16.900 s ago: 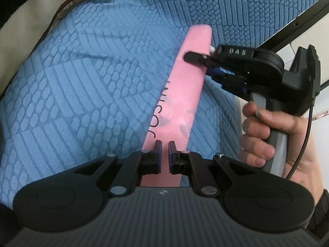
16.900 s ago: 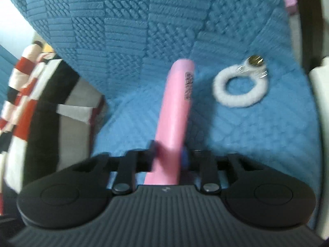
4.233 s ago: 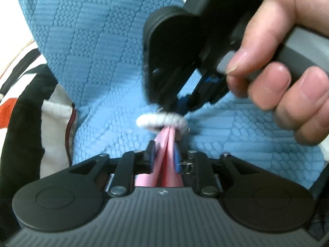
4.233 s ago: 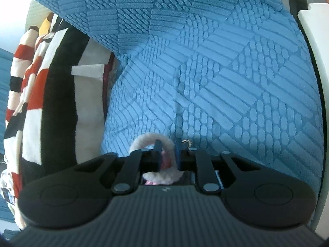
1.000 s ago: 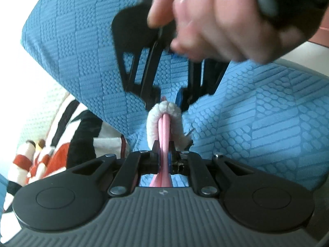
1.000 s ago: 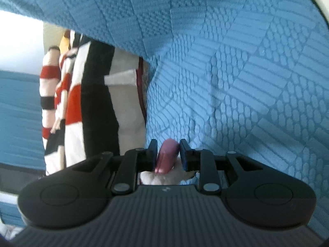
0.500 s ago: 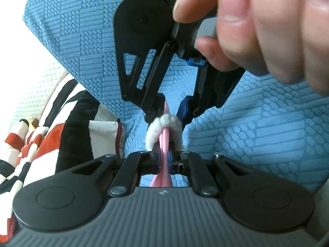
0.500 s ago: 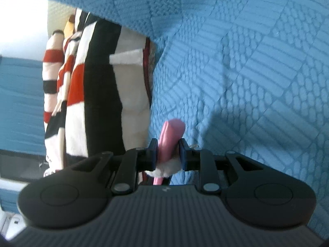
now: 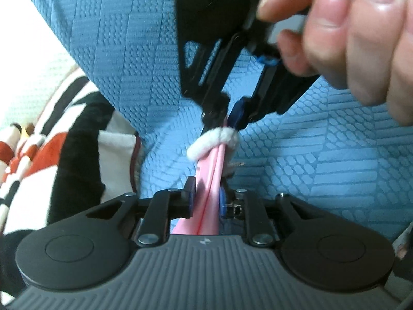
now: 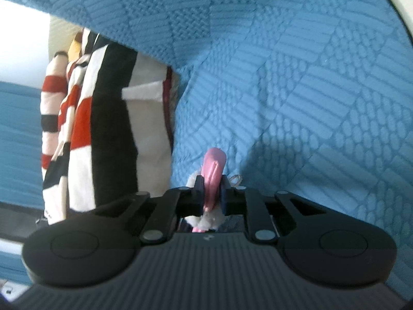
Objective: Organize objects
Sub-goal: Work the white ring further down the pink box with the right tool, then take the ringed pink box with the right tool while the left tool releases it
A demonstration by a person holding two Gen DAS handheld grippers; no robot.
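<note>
A folded pink strip [image 9: 209, 178] is held over the blue quilted cover. My left gripper [image 9: 205, 195] is shut on its near end. A white fluffy ring [image 9: 211, 142] is looped around the strip. My right gripper [image 9: 227, 118] comes in from above, held by a hand [image 9: 361, 38], and is shut on the strip's far end just past the ring. In the right wrist view the pink strip [image 10: 213, 173] sticks up between my right gripper's [image 10: 211, 193] pads, with the white ring [image 10: 209, 221] just behind them.
The blue quilted cover [image 9: 335, 155] fills the background in both views. A red, black and white striped cloth [image 10: 85, 129] lies at the left, also in the left wrist view [image 9: 51, 160]. A white edge [image 10: 400, 2] shows at the upper right.
The right gripper's jaws have closed tighter on the pink strip's tip. The white ring has tilted and slid a little along the strip. Both grippers keep their hold.
</note>
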